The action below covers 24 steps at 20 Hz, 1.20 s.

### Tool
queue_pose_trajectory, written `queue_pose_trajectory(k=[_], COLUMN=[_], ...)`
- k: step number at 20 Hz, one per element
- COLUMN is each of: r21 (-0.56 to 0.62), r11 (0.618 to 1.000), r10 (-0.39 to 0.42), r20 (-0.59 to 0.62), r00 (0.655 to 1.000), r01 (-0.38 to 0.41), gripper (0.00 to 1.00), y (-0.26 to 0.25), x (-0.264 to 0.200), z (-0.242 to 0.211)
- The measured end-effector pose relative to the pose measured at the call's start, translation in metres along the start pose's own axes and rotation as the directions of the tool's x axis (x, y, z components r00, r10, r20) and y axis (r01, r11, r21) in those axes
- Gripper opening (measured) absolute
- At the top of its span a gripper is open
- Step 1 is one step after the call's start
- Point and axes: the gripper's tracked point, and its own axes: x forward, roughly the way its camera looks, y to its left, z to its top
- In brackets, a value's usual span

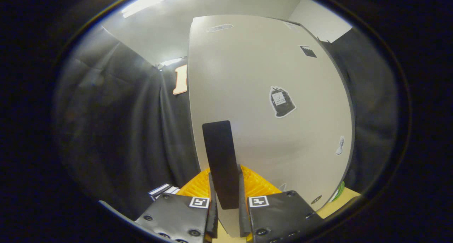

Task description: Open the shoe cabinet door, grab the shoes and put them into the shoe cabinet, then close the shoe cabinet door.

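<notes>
Fingers (212,193) of the hand-held gripper (226,195) clamp the dark handle (221,161) on the pale shoe cabinet door (262,76).

Tiny, unreadable stickers (282,101) on cabinet door (254,80)

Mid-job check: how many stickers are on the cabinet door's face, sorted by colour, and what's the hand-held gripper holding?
Dark stickers: 2, a bag-shaped sticker and a small square sticker
Pale stickers: 2, an oval sticker near the top and a small white sticker by the far edge
Total: 4 on the cabinet door
The hand-held gripper is shut on the door's black handle.
</notes>
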Motion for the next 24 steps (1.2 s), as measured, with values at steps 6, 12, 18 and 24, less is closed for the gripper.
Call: queue_pose_trajectory(k=[6,12,18,24], r21=[-0.019,-0.048,-0.056,-0.043], r11=[0.998,0.99,0.985,0.99], r10=[0.065,0.135,0.161,0.132], r20=[0.007,0.006,0.001,0.004], r00=[0.998,0.991,0.987,0.991], r01=[-0.065,-0.134,-0.16,-0.131], gripper=[0.19,0.19,0.19,0.19], y=[-0.008,-0.024,-0.05,-0.088], x=[-0.03,-0.068,-0.108,-0.145], z=[0.007,0.015,0.024,0.032])
